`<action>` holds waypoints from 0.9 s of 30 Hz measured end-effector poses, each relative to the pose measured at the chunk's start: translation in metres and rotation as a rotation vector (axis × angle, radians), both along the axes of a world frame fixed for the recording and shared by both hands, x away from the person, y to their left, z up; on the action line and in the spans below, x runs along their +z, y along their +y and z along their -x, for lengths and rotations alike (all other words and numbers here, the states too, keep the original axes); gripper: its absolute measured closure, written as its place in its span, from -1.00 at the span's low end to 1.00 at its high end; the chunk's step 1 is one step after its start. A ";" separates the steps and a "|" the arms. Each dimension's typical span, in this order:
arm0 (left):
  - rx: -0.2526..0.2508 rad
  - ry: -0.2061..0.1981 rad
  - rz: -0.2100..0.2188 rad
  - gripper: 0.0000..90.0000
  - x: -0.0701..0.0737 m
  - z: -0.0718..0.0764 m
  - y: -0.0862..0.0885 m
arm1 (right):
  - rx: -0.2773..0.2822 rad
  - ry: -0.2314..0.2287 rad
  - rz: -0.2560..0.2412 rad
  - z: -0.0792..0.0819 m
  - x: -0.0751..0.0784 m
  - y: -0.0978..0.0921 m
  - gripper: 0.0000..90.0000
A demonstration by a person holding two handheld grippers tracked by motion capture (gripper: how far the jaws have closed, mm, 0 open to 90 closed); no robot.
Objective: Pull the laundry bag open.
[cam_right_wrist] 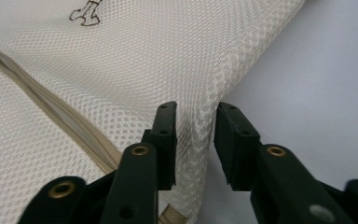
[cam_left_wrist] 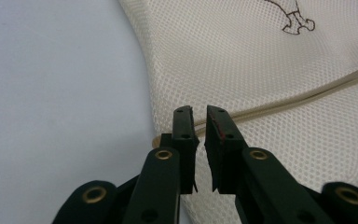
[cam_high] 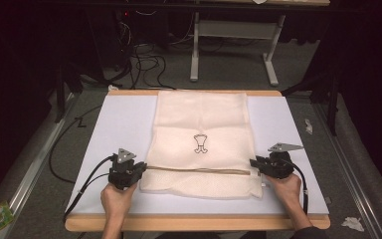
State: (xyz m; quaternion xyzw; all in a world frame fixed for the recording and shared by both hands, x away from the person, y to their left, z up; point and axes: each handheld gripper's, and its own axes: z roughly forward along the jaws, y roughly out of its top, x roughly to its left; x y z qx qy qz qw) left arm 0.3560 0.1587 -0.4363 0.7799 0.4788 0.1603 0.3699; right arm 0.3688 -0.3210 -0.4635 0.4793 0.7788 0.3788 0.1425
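**Both grippers at the bag's edges, grip half made**

The cream mesh laundry bag (cam_high: 199,142) with a small brown outline figure printed on it lies flat on the pale lilac table mat (cam_high: 114,124), and the person has a gripper at each side edge of it, level with the tan zip line (cam_high: 199,171) that runs across it near the person's end.

The left gripper (cam_left_wrist: 199,122) has its jaws drawn almost together, a thin slit between them. The bag's left edge and the end of the zip line lie right at the tips, just beyond and partly between them. Whether any mesh is actually pinched, I cannot tell; it looks closed on the zip end, but I would not swear to it.

Over on the other side, the right gripper (cam_right_wrist: 195,135) stands with its jaws apart, and the bag's right edge rises as a raised fold in the gap between them, near the left finger, with the mat beyond the right finger. Nothing is clamped there.

So the step in hand, by my reading, is taking hold of the two side edges. The next move calls for the right jaws to close squarely on that fold, deep enough that the slippery mesh does not slide out, with the left confirming its bite before any lift or fold begins.
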 end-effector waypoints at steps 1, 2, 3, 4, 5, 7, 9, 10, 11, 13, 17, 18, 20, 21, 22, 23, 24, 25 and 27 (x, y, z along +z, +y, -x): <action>0.000 -0.005 0.001 0.79 0.000 0.000 0.000 | -0.006 -0.001 0.003 0.000 0.000 0.000 0.47; 0.001 -0.008 0.002 0.75 0.001 0.000 -0.001 | -0.006 -0.009 0.003 0.000 0.000 -0.001 0.45; -0.001 -0.014 0.005 0.72 0.001 0.000 -0.001 | -0.014 -0.007 0.002 0.001 0.001 -0.001 0.43; 0.002 -0.020 0.006 0.65 0.002 0.001 0.000 | -0.019 -0.018 0.001 0.003 0.002 -0.002 0.38; 0.006 -0.031 0.012 0.61 0.003 0.001 0.001 | -0.019 -0.028 0.004 0.003 0.003 -0.003 0.35; 0.018 -0.047 0.019 0.50 0.005 0.002 0.002 | -0.031 -0.044 -0.002 0.006 0.006 -0.006 0.26; 0.017 -0.060 0.022 0.46 0.007 0.002 0.003 | -0.031 -0.042 -0.005 0.007 0.007 -0.007 0.24; 0.017 -0.059 0.026 0.42 0.008 0.003 0.004 | -0.022 -0.052 -0.003 0.008 0.009 -0.008 0.22; 0.021 -0.070 0.029 0.38 0.009 0.004 0.005 | -0.018 -0.062 0.004 0.009 0.010 -0.009 0.21; 0.032 -0.092 0.045 0.32 0.012 0.006 0.008 | -0.022 -0.078 0.001 0.012 0.015 -0.013 0.20; 0.026 -0.111 0.078 0.21 0.018 0.007 0.014 | -0.048 -0.106 -0.031 0.017 0.020 -0.025 0.18; 0.024 -0.121 0.089 0.20 0.019 0.008 0.015 | -0.057 -0.114 -0.035 0.018 0.022 -0.029 0.18; 0.040 -0.152 0.097 0.20 0.022 0.011 0.018 | -0.069 -0.126 -0.047 0.020 0.024 -0.036 0.18; 0.043 -0.163 0.101 0.22 0.023 0.012 0.020 | -0.075 -0.131 -0.058 0.022 0.025 -0.038 0.19; 0.045 -0.174 0.105 0.22 0.024 0.013 0.021 | -0.079 -0.140 -0.063 0.023 0.026 -0.041 0.19; 0.046 -0.183 0.108 0.22 0.026 0.014 0.023 | -0.084 -0.151 -0.064 0.025 0.027 -0.044 0.19; 0.046 -0.189 0.114 0.22 0.027 0.015 0.024 | -0.093 -0.156 -0.070 0.026 0.028 -0.047 0.20; 0.050 -0.202 0.119 0.22 0.029 0.017 0.027 | -0.105 -0.171 -0.076 0.029 0.030 -0.053 0.21; 0.054 -0.208 0.120 0.23 0.030 0.017 0.029 | -0.109 -0.182 -0.077 0.029 0.031 -0.056 0.21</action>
